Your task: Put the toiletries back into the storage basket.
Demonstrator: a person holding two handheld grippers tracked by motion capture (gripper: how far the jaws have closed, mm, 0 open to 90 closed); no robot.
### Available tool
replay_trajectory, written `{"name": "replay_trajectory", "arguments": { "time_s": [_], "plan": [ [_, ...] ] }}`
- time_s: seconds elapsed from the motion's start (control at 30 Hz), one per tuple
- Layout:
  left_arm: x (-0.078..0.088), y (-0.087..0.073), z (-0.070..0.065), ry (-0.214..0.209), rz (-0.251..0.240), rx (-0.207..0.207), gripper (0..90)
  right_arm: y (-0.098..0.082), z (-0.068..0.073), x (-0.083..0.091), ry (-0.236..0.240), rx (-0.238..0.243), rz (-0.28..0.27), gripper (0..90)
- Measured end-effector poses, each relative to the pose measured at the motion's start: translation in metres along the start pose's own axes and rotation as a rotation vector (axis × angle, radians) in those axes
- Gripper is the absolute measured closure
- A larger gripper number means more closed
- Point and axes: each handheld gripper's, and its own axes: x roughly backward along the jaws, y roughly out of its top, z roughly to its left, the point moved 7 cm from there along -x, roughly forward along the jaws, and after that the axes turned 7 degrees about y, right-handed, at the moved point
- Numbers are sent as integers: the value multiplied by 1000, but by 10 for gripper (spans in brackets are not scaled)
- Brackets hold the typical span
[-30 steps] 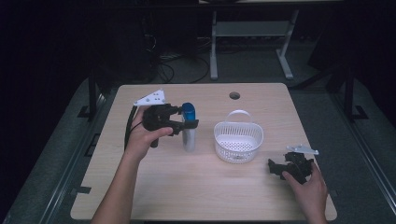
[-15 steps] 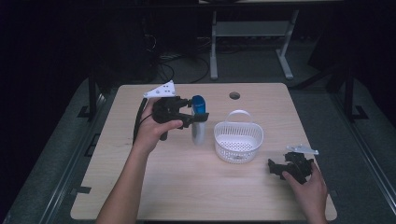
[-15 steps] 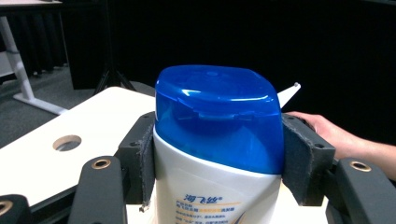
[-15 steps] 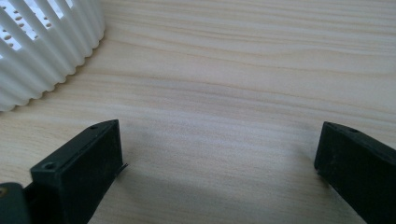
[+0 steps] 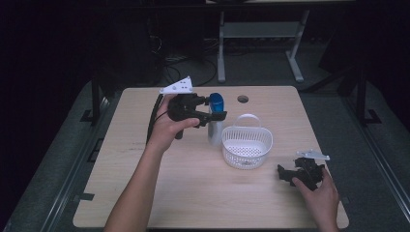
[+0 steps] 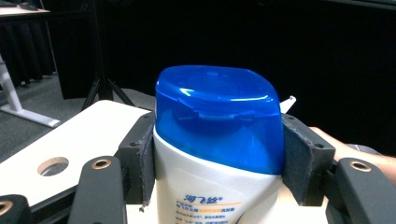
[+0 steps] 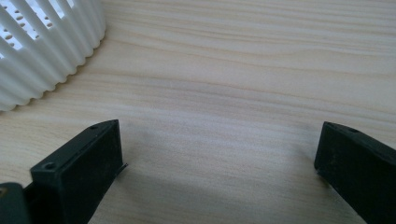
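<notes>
The left gripper (image 5: 212, 115) is clamping the bottle (image 6: 217, 154) just under its blue cap; keeping it upright, it should be lowering it inside the basket (image 5: 247, 147), while the right gripper (image 7: 219, 168) is resting with jaws apart on the worktop (image 5: 183, 188)

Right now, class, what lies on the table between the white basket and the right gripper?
Bare wood: in the high view nothing lies between the white basket and the right gripper.

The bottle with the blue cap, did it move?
Yes. The bottle, held by the left tongs, moved right, closer to the white basket.
</notes>
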Motion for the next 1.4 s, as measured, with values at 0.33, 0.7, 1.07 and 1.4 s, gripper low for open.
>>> {"name": "replay_trajectory", "arguments": {
  "time_s": [0.33,0.7,1.07,1.4],
  "plan": [
    [-19,7,-2,-13,-1,-13,373,0,0,0,1,1,0,4],
    [-41,7,-5,-38,-5,-17,373,0,0,0,2,1,0,4],
    [-51,0,-4,-48,-5,-22,373,0,0,0,4,3,1,5],
    [-55,-14,0,-47,-5,-23,373,0,0,0,4,3,1,5]
  ]
}}
